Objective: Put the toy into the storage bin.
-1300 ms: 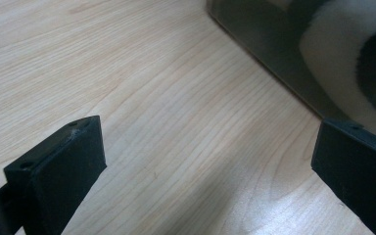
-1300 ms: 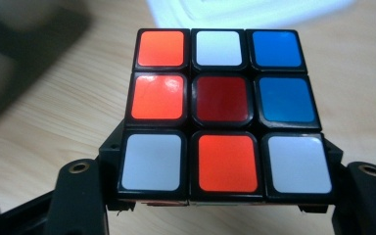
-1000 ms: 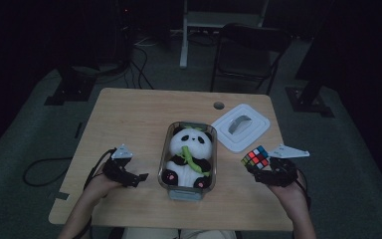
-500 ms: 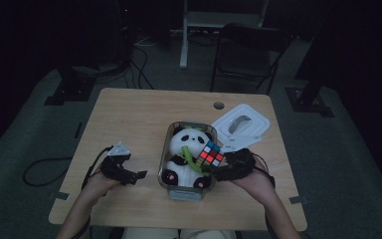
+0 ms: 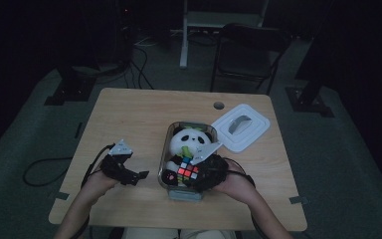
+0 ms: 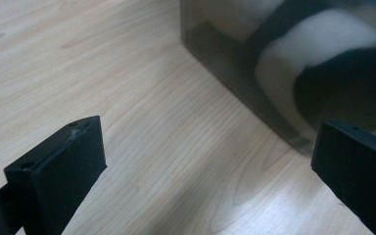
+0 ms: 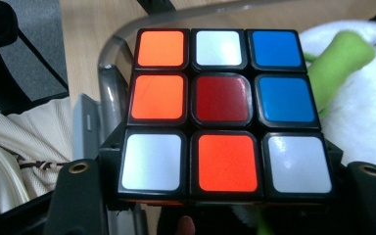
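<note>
The right gripper [image 5: 191,172], jaws clamped on the cube [image 5: 188,170], has swung left from the worktop's [image 5: 129,119] right side and now holds it over the container's [image 5: 165,149] near end, by the panda [image 5: 191,142]; lowering it in seems next. The left gripper [image 5: 137,175] waits open.

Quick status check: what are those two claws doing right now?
Right gripper jaws clamp puzzle cube over container. Left gripper jaws open, empty, beside it. Plush panda crowds the container.

Panda toy [image 6: 293,73] blurred behind container wall [image 6: 235,83], puzzle cube [image 7: 223,112] hiding panda's body
</note>
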`<state>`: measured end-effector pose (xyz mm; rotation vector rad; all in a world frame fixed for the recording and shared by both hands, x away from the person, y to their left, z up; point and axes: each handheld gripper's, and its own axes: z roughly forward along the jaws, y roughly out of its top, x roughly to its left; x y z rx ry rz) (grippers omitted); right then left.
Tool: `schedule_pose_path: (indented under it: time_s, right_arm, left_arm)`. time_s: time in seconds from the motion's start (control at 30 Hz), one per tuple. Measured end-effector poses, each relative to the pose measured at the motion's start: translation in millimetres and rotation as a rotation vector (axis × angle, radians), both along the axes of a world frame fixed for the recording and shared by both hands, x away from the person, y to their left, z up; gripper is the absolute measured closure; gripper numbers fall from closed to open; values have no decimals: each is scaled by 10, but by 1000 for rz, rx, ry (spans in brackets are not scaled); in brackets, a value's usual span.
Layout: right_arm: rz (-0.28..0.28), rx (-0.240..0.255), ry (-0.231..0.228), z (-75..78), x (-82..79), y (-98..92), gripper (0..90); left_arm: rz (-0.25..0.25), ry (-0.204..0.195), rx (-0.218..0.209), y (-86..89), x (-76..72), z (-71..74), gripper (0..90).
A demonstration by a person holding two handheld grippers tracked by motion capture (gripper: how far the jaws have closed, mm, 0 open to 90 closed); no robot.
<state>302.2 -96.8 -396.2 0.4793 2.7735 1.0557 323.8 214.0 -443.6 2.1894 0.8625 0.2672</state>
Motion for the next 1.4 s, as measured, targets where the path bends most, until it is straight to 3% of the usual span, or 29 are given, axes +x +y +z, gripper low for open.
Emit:
schedule_pose_path:
  time_s: [0.13,0.2,0.33,0.57,0.63,0.73,0.77,0.8,0.87,0.9,0.93,0.97,1.0,1.17,1.33,1.4]
  right_arm:
    - [7,8,33,-54,49,2,335]
    - [3,12,21,-33,30,-6,333]
    - [10,79,32,77,-14,-74,297]
    - [-27,143,-19,311,-109,-204,321]
    - [-47,173,-25,361,-123,-243,322]
    - [-59,194,-27,389,-141,-255,322]
    - [-61,203,-26,394,-158,-247,446]
    - [-50,192,1,390,-147,-230,447]
    - [-72,201,-14,378,-156,-209,651]
    - [-79,208,-18,370,-154,-196,686]
    - [-88,218,-12,361,-146,-185,789]
    - [-88,218,-12,361,-146,-185,789]
    - [-99,222,-10,344,-142,-164,880]
    - [-73,204,54,284,-107,-126,900]
    - [-88,204,65,239,-72,-150,900]
    - [-95,198,53,210,-69,-154,900]
  left_arm:
    - [-31,-31,13,-102,-38,152,5]
    - [-53,-44,1,-144,-58,230,5]
    - [-124,-78,-19,-257,-120,391,5]
    - [-252,-114,-71,-508,-236,619,6]
    - [-288,-108,-101,-575,-258,662,73]
    - [-313,-123,-100,-648,-290,683,74]
    - [-336,-142,-115,-705,-326,691,178]
    - [-353,-138,-121,-736,-340,689,236]
    - [-376,-150,-117,-796,-363,684,301]
    - [-382,-148,-117,-825,-370,681,394]
    - [-400,-140,-118,-852,-367,679,426]
    - [-400,-140,-118,-852,-367,679,475]
    - [-415,-140,-109,-904,-362,669,577]
    - [-425,-102,-93,-1001,-297,611,785]
    - [-416,-77,-100,-1006,-237,602,878]
    - [-421,-77,-67,-1038,-226,595,900]
